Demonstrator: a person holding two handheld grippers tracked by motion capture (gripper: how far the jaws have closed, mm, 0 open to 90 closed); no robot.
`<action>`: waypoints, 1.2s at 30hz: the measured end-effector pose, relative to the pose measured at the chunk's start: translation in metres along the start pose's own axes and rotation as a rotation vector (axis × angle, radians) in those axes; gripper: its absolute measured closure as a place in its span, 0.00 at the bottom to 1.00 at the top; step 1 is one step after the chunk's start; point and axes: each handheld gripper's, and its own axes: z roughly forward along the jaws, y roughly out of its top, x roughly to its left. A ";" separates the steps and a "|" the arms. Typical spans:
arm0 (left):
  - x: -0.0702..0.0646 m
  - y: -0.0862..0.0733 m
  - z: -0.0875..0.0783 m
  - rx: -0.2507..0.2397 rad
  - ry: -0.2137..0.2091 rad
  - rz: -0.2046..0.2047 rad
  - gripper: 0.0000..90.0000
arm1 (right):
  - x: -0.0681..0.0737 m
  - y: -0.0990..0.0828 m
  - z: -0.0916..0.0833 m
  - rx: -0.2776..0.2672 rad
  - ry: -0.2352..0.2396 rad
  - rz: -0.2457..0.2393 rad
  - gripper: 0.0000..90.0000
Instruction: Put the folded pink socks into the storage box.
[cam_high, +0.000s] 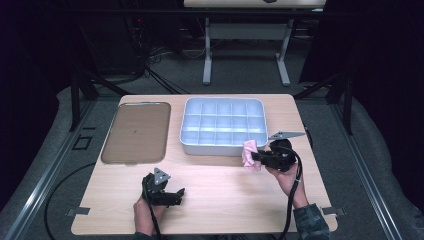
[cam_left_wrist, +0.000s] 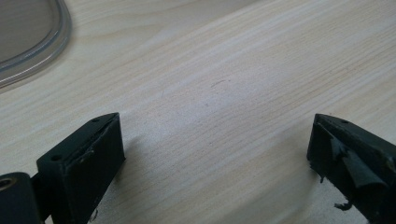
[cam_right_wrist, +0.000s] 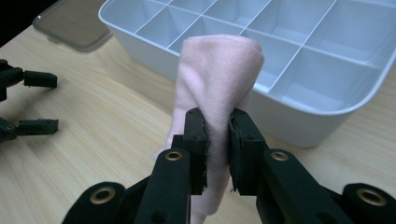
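My right gripper is shut on a folded pink cloth, held upright just above the table beside the front right corner of the white divided tray. The tray's compartments look bare. My left gripper rests low over the bare wood near the table's front, jaws wide apart with nothing between them. In the right gripper view the left gripper appears at the far left, open.
A clear tray lid lies flat on the table to the left of the tray. The wooden table has bare room across its front half. A second table's legs stand beyond.
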 end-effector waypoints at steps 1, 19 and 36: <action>0.000 0.000 0.000 0.000 0.000 0.000 0.04 | 0.000 0.002 -0.001 -0.006 -0.007 0.004 0.88; 0.000 0.000 0.000 0.000 0.000 0.000 0.04 | -0.014 0.038 -0.010 -0.071 -0.061 -0.013 0.88; 0.000 0.000 0.000 0.000 0.000 0.000 0.04 | -0.036 0.054 0.012 -0.060 -0.158 -0.015 0.87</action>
